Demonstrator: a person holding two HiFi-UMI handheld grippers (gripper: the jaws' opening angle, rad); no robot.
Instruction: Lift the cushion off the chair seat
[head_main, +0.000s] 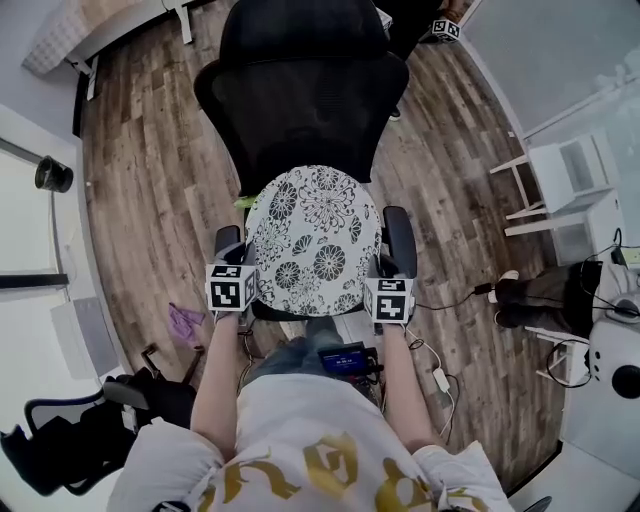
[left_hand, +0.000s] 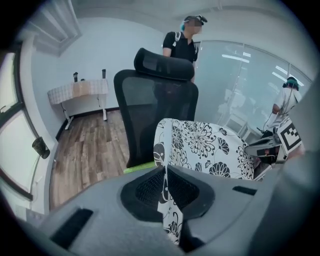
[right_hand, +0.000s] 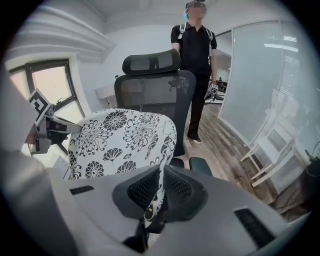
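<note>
A white cushion with black flower print (head_main: 315, 240) hangs tilted above the seat of a black mesh office chair (head_main: 300, 90), its near edge raised. My left gripper (head_main: 250, 290) is shut on the cushion's near left corner, and the fabric (left_hand: 167, 210) is pinched between its jaws. At the near right corner my right gripper (head_main: 372, 292) is shut on the cushion (right_hand: 125, 137), with a fold of cloth (right_hand: 154, 202) caught between the jaws. The seat under the cushion is hidden.
The chair's armrests (head_main: 399, 238) flank the cushion. A person in black (right_hand: 196, 50) stands behind the chair. White stools (head_main: 570, 190) stand at the right, a table (left_hand: 80, 92) at the far wall, cables (head_main: 450, 300) on the wood floor, a purple cloth (head_main: 185, 322) at the left.
</note>
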